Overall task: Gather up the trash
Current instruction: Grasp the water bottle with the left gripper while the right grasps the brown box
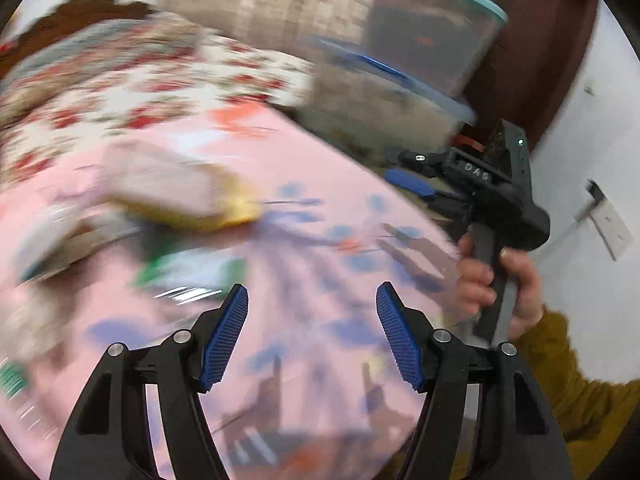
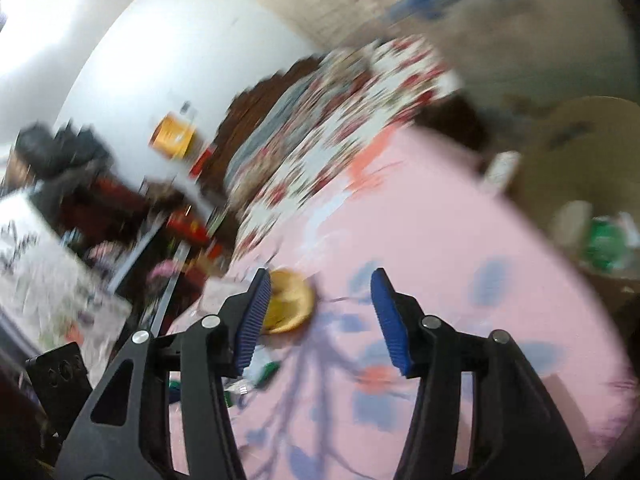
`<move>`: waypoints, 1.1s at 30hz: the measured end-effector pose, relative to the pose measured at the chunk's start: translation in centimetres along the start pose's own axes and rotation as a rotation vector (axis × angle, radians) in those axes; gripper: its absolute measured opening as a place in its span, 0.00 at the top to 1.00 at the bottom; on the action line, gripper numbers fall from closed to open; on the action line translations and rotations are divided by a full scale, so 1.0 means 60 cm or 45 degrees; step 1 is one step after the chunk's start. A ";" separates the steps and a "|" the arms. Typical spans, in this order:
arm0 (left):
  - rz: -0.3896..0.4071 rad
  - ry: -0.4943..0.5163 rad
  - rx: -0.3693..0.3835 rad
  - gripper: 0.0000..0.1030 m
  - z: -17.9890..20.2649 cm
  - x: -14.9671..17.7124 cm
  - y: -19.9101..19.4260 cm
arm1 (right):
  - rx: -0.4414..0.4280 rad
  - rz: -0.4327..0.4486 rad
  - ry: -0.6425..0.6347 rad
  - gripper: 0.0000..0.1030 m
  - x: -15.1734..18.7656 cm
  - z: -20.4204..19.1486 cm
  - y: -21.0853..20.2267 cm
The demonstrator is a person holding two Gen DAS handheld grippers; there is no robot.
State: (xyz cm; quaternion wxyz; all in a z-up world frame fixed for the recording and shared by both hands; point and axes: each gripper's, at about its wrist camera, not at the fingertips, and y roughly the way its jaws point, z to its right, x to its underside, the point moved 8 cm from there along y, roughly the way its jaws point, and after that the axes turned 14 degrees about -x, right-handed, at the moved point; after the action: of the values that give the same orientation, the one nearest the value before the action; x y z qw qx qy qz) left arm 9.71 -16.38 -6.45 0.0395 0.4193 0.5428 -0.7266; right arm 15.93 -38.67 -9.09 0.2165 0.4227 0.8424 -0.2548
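Trash, a yellow-edged blurred wrapper [image 1: 188, 204] w/ green scraps [image 1: 188, 272], lay on pink floral bedsheet [image 1: 320, 280]; both tools, left [image 1: 312, 336] & right [image 2: 320, 320], were apart, empty; best approach slow, centre wrapper btwn pads.

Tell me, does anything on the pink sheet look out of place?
Yes. A yellow wrapper and green-and-white litter lie loose on the pink sheet, where bedding should be bare. Blur hides finer detail. Both grippers are open and empty.

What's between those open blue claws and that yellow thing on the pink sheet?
In the left wrist view, only pink sheet and blurred green-and-white litter lie between left gripper and yellow thing.
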 end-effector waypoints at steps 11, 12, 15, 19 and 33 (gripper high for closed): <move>-0.081 -0.631 -0.518 0.23 -0.370 0.066 -0.054 | 0.013 -0.390 -0.097 0.46 0.004 -0.067 0.304; -0.110 -0.628 -0.536 0.22 -0.375 0.071 -0.040 | 0.012 -0.440 -0.104 0.46 0.020 -0.074 0.316; -0.171 -0.619 -0.575 0.16 -0.385 0.088 -0.008 | -0.063 -0.534 -0.113 0.46 0.071 -0.103 0.310; -0.213 -0.636 -0.578 0.16 -0.398 0.111 0.009 | -0.255 -0.694 -0.158 0.46 0.175 -0.185 0.272; -0.231 -0.688 -0.485 0.63 -0.412 0.161 0.000 | 0.256 -0.614 -0.875 0.12 0.193 -0.189 0.306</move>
State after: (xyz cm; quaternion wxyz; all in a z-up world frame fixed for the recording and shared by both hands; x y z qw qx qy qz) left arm 17.46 7.77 -14.20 0.1948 0.1468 0.6738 -0.6975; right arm 22.97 -15.31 -11.52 0.3765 0.1231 0.7670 -0.5048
